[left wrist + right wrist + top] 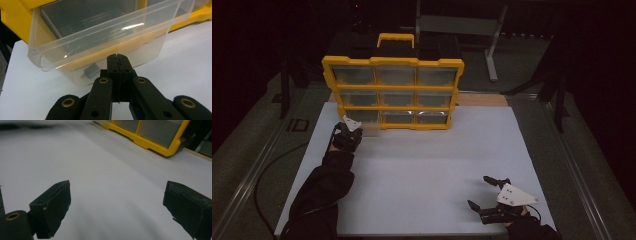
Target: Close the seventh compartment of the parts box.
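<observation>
A yellow organizer [394, 87] with clear drawers stands upright at the back of the white board [427, 165]. Its bottom-left clear drawer [100, 37] is pulled partway out, also seen as a pale blur [371, 131]. A small grey part [91, 72] lies inside it. My left gripper [118, 63] is at the drawer's front wall with both pads pressed together, seemingly pinching a thin front lip; from above it [361, 132] sits just left of the drawer. My right gripper [478, 191] rests near the front right of the board, wide open with nothing between its fingers [117, 207].
The organizer's yellow frame [150, 135] shows far off in the right gripper view. A metal stand [492, 45] rises behind the table. A dark cable [267, 175] curves along the left of the board. Dark table rails run along both sides.
</observation>
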`<state>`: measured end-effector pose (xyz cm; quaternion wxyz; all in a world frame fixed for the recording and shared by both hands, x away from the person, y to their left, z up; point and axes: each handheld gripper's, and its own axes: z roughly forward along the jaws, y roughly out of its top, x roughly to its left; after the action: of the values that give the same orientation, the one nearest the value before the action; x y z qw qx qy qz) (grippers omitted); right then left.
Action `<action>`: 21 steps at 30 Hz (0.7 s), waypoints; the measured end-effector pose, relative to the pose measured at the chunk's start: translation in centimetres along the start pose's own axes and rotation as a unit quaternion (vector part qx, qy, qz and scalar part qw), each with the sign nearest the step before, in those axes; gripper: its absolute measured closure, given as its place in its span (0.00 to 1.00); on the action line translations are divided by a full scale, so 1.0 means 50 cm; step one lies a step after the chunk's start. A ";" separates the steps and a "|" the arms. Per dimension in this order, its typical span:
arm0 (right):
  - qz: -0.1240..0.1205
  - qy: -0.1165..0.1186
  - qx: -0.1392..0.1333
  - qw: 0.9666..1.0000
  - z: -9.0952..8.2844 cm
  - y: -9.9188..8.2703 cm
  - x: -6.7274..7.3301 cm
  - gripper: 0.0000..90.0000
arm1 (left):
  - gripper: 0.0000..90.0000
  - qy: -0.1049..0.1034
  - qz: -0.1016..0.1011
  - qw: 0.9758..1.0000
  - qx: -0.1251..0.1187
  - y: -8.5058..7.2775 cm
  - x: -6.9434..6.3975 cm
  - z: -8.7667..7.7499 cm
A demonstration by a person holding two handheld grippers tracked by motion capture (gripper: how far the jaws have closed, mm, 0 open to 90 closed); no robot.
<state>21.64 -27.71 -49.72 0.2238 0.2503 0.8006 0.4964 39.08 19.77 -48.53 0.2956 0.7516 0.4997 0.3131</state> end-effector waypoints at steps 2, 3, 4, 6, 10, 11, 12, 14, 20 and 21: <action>0.000 0.000 0.000 1.000 0.000 0.000 0.000 0.09 | 0.99 0.000 -0.001 1.000 0.002 0.001 0.002 0.002; 0.000 0.000 0.000 1.000 0.000 0.000 0.000 0.09 | 0.99 0.002 -0.001 1.000 0.002 0.001 0.002 0.003; 0.000 0.000 0.000 1.000 0.000 0.000 0.000 0.09 | 0.99 0.002 -0.001 1.000 0.002 0.002 0.003 0.003; 0.001 0.000 0.001 1.000 0.000 0.000 0.000 0.09 | 0.99 0.003 -0.002 1.000 0.001 0.004 0.004 0.005; 0.001 0.000 0.001 1.000 0.000 0.000 0.000 0.09 | 0.99 0.004 -0.003 1.000 0.001 0.008 0.007 0.007; 0.001 0.000 0.001 1.000 0.000 0.000 0.000 0.09 | 0.99 0.004 -0.003 1.000 0.001 0.008 0.007 0.007; 0.001 -0.001 0.002 1.000 0.000 -0.001 0.000 0.09 | 0.99 0.001 -0.008 1.000 0.000 0.008 0.008 0.008; 0.001 -0.001 0.002 1.000 0.000 -0.001 0.000 0.09 | 0.99 0.003 -0.006 1.000 0.002 0.010 0.009 0.009; 0.000 -0.001 0.002 1.000 0.001 -0.001 0.000 0.09 | 0.99 0.009 -0.003 1.000 0.004 0.014 0.014 0.015; 0.000 -0.001 0.002 1.000 0.000 -0.001 0.000 0.09 | 0.99 0.011 -0.004 1.000 0.005 0.015 0.014 0.017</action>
<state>21.65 -27.71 -49.76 0.2240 0.2514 0.8012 0.4946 40.35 20.09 -48.36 0.2870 0.7478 0.5075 0.3177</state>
